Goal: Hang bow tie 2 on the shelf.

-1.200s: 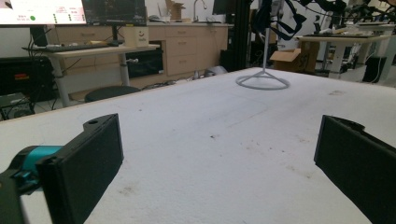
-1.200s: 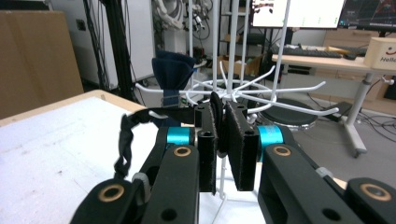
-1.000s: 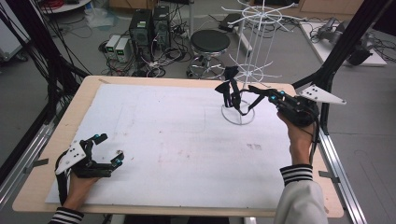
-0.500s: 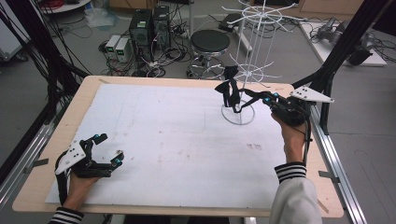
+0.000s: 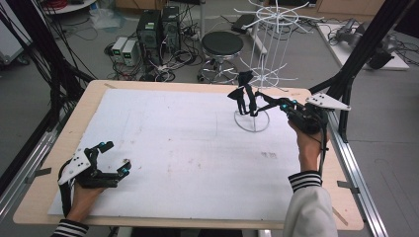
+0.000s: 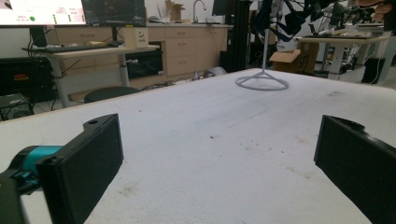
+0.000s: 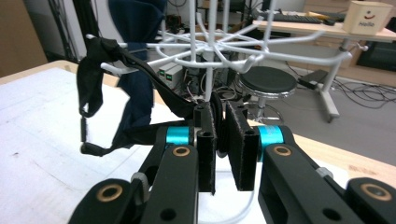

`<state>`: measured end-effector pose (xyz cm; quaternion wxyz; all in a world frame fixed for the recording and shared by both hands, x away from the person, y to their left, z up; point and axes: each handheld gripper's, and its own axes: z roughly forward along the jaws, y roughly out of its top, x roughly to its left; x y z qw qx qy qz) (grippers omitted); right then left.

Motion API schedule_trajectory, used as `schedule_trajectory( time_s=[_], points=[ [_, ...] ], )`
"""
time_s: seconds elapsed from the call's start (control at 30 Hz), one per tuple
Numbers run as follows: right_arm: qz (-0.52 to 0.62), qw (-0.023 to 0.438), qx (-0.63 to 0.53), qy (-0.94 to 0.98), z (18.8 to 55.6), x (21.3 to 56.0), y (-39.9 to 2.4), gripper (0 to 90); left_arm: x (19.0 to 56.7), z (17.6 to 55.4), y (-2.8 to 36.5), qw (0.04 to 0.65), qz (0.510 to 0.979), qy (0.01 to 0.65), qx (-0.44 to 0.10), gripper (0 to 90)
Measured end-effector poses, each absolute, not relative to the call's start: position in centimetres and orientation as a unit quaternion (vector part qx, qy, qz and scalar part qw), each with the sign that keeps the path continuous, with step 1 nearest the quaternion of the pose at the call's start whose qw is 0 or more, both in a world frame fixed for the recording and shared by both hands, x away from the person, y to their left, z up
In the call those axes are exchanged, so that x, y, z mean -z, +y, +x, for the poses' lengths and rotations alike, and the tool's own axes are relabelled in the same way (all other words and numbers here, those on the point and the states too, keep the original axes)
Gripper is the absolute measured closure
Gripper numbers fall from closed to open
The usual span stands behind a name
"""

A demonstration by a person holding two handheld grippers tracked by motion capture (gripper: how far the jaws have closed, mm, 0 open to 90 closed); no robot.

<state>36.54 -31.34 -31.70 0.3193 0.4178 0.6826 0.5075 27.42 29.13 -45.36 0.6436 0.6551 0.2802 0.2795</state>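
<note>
You sit in lab: computer towers (image 5: pixel 157 27) and tangled cables (image 5: pixel 170 66) on floor, monitors (image 6: pixel 74 11) on desk, black frame poles (image 5: pixel 368 47) around your table (image 5: pixel 59 148).

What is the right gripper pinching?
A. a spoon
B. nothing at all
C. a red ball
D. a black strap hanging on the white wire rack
D: in the right gripper view the right gripper is shut on the black strap, which loops over an arm of the white wire rack.

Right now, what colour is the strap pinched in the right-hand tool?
Black; the strap hangs from the white wire rack, clearest in the right gripper view.
</note>
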Motion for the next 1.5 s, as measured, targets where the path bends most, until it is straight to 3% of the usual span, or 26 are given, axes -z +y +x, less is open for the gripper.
schedule_trajectory(
  time_s=[0.4, 0.5, 0.73, 0.77, 0.83, 0.9, 1.5],
  points=[
    [0.419, 0.320, -0.511, 0.679, 36.3, 31.9, -31.9, 77.8, 45.4, 27.4, 29.2, 0.643, 0.656, 0.279, -0.280, 1.8],
    [0.418, 0.317, -0.513, 0.680, 36.4, 32.0, -31.9, 62.1, 45.4, 27.4, 29.2, 0.643, 0.657, 0.279, -0.280, 1.7],
    [0.428, 0.323, -0.491, 0.687, 36.3, 32.1, -31.6, 15.8, 45.4, 27.4, 29.1, 0.643, 0.656, 0.279, -0.280, 1.7],
    [0.425, 0.319, -0.493, 0.689, 36.3, 32.2, -31.6, 10.9, 45.4, 27.4, 29.1, 0.643, 0.656, 0.279, -0.280, 1.7],
    [0.420, 0.303, -0.506, 0.690, 36.2, 32.3, -31.6, 9.7, 45.4, 27.4, 29.1, 0.643, 0.656, 0.279, -0.281, 1.8],
    [0.412, 0.292, -0.522, 0.687, 35.9, 32.5, -31.5, 0.7, 45.4, 27.3, 29.1, 0.644, 0.655, 0.279, -0.281, 1.7],
    [0.371, 0.287, -0.561, 0.682, 31.3, 35.2, -29.5, 0.7, 45.4, 27.3, 29.1, 0.644, 0.654, 0.278, -0.283, 1.7]
  ],
)
